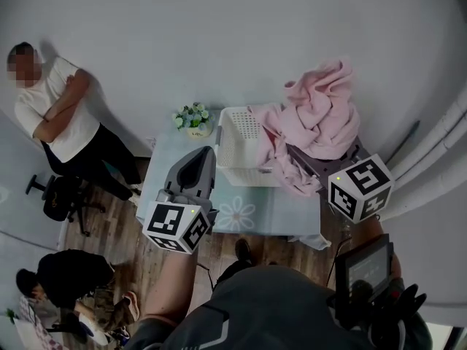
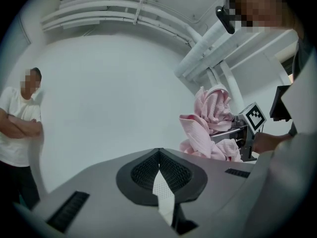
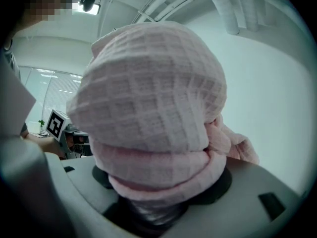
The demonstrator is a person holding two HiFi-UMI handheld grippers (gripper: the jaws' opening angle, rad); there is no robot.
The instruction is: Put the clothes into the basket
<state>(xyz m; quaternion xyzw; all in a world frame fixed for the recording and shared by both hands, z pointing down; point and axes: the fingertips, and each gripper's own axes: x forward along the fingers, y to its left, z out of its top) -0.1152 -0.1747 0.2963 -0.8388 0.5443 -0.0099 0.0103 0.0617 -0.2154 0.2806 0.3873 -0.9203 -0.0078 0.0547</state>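
Note:
A pink waffle-weave cloth (image 1: 321,115) hangs bunched in the air over the right side of the white perforated basket (image 1: 237,144). One fold trails down past the basket's right rim. My right gripper (image 1: 310,160) is shut on the cloth, and in the right gripper view the thick bundle (image 3: 153,113) fills the jaws and hides their tips. My left gripper (image 1: 203,154) stands shut and empty in front of the basket's left side. In the left gripper view its jaws meet at a point (image 2: 158,150), with the pink cloth (image 2: 210,118) off to the right.
The basket stands on a small table (image 1: 255,214) with a pale flower-print cover, against a white wall. A small pot of flowers (image 1: 193,119) sits at the table's back left. A person (image 1: 62,115) stands at the left by an office chair (image 1: 62,195). Another person (image 1: 66,275) crouches lower left.

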